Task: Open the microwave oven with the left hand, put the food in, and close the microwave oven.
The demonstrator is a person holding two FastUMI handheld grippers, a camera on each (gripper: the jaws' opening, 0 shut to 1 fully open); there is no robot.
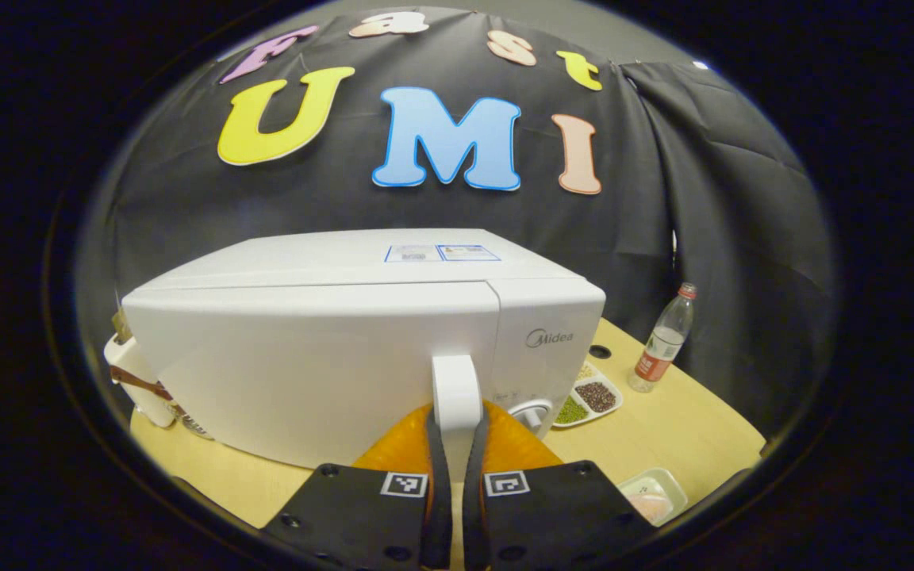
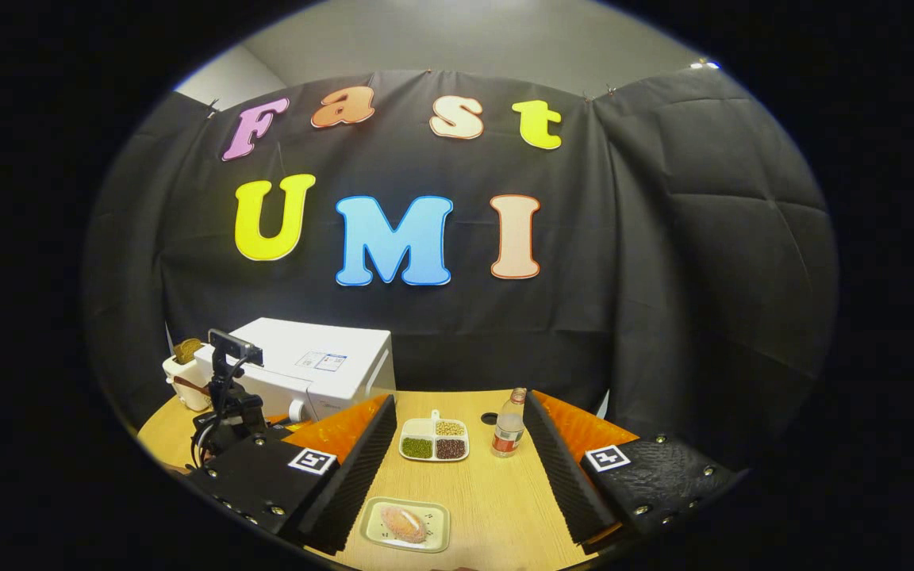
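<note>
The left gripper view sits close against the microwave oven, facing its door handle head-on from low above the surface. The right gripper view looks from farther back, over the surface toward the booth wall. Both share the microwave oven, divided tray, water bottle and food plate.

The brand name "Midea" stands in grey on the front control panel of the white microwave oven, to the right of its door, read in the left gripper view. On the oven's top lie two stickers with blue borders; their print is too small to read. The water bottle on the table carries a red label whose text cannot be made out. Square black-and-white coded markers sit on the gripper bodies.
</note>
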